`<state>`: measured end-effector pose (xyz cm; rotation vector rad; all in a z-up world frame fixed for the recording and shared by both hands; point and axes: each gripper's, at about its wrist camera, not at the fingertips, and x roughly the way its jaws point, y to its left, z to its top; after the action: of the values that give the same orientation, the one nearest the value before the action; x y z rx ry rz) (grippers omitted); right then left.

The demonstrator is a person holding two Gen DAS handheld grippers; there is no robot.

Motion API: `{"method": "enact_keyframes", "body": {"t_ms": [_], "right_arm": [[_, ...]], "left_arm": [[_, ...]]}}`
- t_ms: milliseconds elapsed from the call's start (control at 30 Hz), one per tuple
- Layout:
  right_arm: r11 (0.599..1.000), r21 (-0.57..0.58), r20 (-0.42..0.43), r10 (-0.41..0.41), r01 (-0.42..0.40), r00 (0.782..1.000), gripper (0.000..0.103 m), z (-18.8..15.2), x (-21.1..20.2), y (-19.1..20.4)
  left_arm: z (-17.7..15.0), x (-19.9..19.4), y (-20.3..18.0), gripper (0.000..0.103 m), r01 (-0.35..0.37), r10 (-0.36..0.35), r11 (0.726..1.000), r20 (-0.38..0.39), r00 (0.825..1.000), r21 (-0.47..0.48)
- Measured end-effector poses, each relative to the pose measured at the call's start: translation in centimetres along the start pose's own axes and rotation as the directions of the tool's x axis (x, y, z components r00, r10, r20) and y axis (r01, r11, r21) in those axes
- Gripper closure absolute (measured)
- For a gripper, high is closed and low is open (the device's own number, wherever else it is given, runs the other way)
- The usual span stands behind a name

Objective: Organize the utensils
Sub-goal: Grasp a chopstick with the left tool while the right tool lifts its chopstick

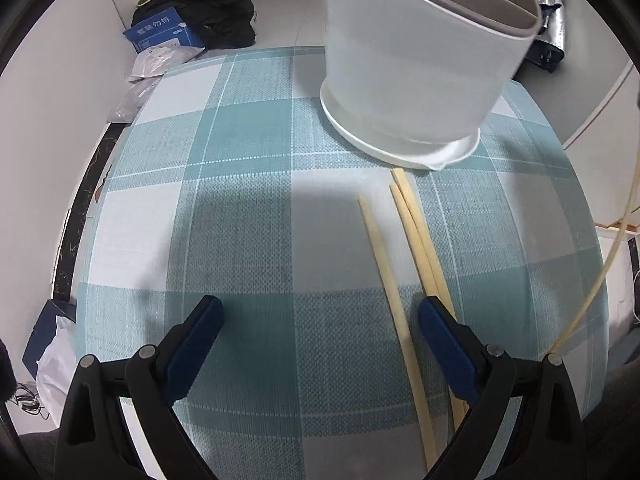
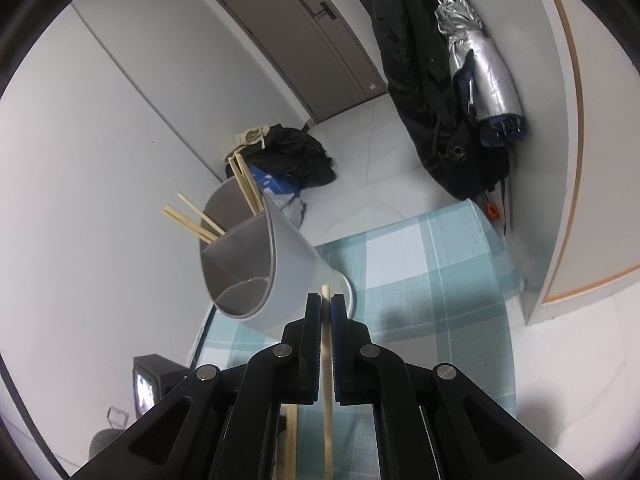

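The right hand-held gripper (image 2: 326, 304) is clenched on one chopstick (image 2: 327, 360), which runs lengthwise between the pads, its blunt end poking just past the fingertips toward the holder (image 2: 288, 264) and its long axis lying along the gripper's own line, the rest trailing back under the frame. Because the stick is pinched along its length and not across it, it could slide or pivot in the pads as it is tipped up, and then strike the holder's rim or divider instead of dropping into a compartment (several sticks (image 2: 244, 184) already lean out of the far sections, and they could block the entry too). The holder looks light, so a push on its rim might tip it on the table (image 2: 452, 280). The left hand-held gripper (image 1: 320, 312) hangs released over the table, jaws wide apart, with nothing between the pads. A single stick (image 1: 384, 272) passes between them on the cloth, and a pair (image 1: 416, 232) lies under its right finger; all three point up toward the holder's base (image 1: 400, 148), roughly parallel. Closing here could catch two at once.
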<state>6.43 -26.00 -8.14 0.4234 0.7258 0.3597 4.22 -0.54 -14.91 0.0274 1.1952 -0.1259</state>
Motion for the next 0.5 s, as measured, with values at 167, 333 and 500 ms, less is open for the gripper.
{"method": "enact_keyframes", "body": {"t_ms": [167, 333, 500], "right_arm": [[1.0, -0.006, 0.006, 0.004, -0.004, 1.0, 0.099, 0.1, -0.3, 0.1], [1.0, -0.006, 0.009, 0.003, -0.003, 1.0, 0.099, 0.0, -0.6, 0.0], [1.0, -0.003, 0.012, -0.004, 0.004, 1.0, 0.099, 0.1, -0.6, -0.1]], "left_arm": [[1.5, 0.2, -0.1, 0.031, 0.002, -0.002, 1.0, 0.01, 1.0, -0.004], [2.4, 0.3, -1.0, 0.062, -0.01, 0.01, 1.0, -0.006, 1.0, 0.002], [2.9, 0.4, -2.4, 0.101, -0.023, 0.023, 1.0, -0.034, 0.999, 0.018]]}}
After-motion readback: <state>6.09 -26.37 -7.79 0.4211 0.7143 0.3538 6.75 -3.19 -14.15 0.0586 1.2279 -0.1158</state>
